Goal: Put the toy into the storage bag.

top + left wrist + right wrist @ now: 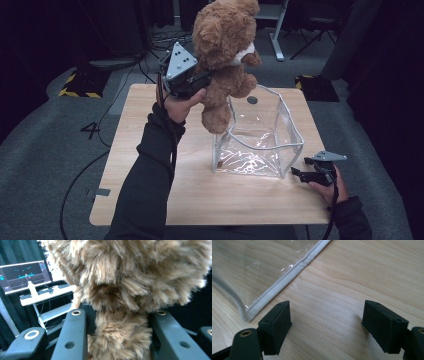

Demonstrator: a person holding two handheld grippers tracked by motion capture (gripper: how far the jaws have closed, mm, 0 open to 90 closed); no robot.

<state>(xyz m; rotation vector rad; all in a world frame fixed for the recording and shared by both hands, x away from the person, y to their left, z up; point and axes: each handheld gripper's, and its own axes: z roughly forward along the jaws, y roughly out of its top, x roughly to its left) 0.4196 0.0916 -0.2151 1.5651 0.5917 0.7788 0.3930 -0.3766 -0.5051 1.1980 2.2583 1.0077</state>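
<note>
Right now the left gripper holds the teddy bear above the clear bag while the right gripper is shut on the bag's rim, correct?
Not quite. The left gripper does hold the teddy bear above the clear bag, but the right gripper is open on the table beside the bag, as the right gripper view shows.

Overhead light falls evenly on the wooden table (200, 190), while the floor and room around it sink into darkness. Glare streaks the clear plastic bag (260, 145). In the left gripper view the teddy bear (130, 290) is soft and blurred, and the monitor (23, 275) glows brightly
</note>
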